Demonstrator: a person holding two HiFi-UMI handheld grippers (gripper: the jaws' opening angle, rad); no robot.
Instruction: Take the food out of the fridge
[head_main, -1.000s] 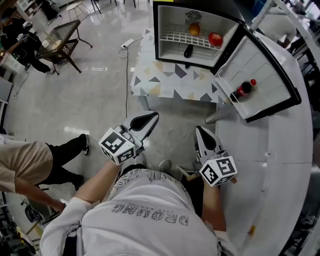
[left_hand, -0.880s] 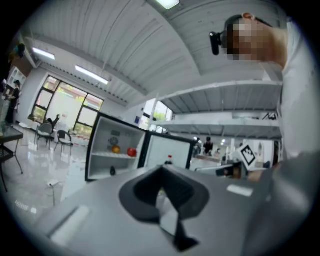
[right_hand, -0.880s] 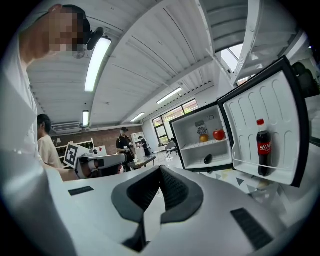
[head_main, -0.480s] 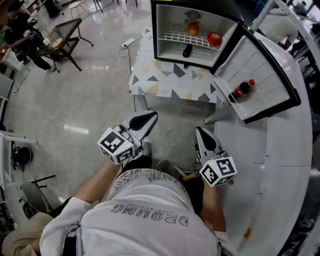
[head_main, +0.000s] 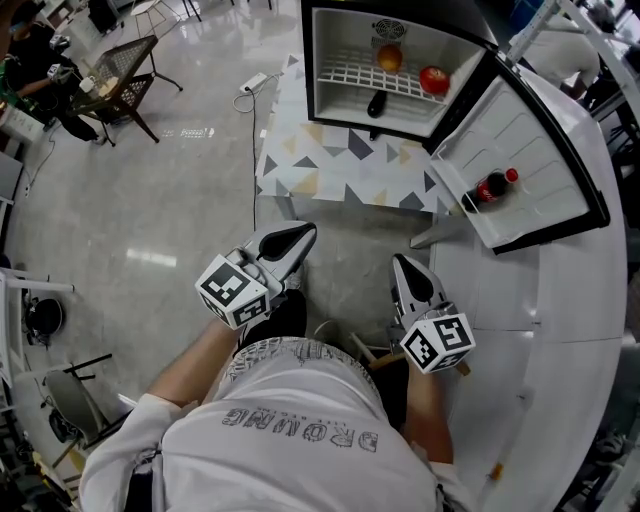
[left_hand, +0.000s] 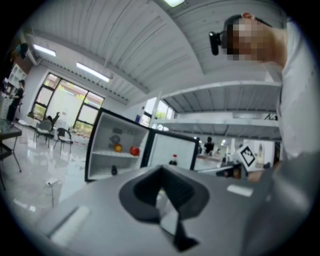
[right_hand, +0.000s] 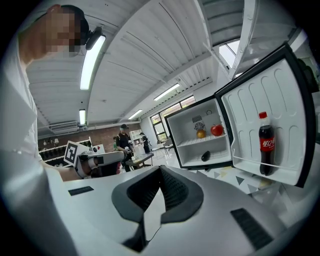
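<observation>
at far left, a wire chair (head_main: 125, 75) stands on the grey floor (head_main: 150, 200), well away from us. we hold a gripper in each hand, low in front of our white shirt (head_main: 300, 430). the left gripper (head_main: 306, 233) has its jaws pressed together with nothing between them, and it points toward a table (head_main: 340, 165) covered in a triangle pattern. on that table sits the small fridge (head_main: 325, 60), wide open. an orange (head_main: 389, 59) rests on its wire shelf (head_main: 350, 72), toward the back, and an apple (head_main: 434, 80) lies on the same shelf to the right, apart from the orange. below the shelf, a dark item (head_main: 376, 102) that we cannot identify lies on the fridge floor. the right gripper (head_main: 400, 262) is likewise fully closed and empty, aimed at the fridge but well short of it. further right, the door (head_main: 520, 130) swings out over a white counter (head_main: 560, 350), and a cola bottle (head_main: 491, 186) with a red cap stands in its bottom rack. neither gripper touches any of the food.
</observation>
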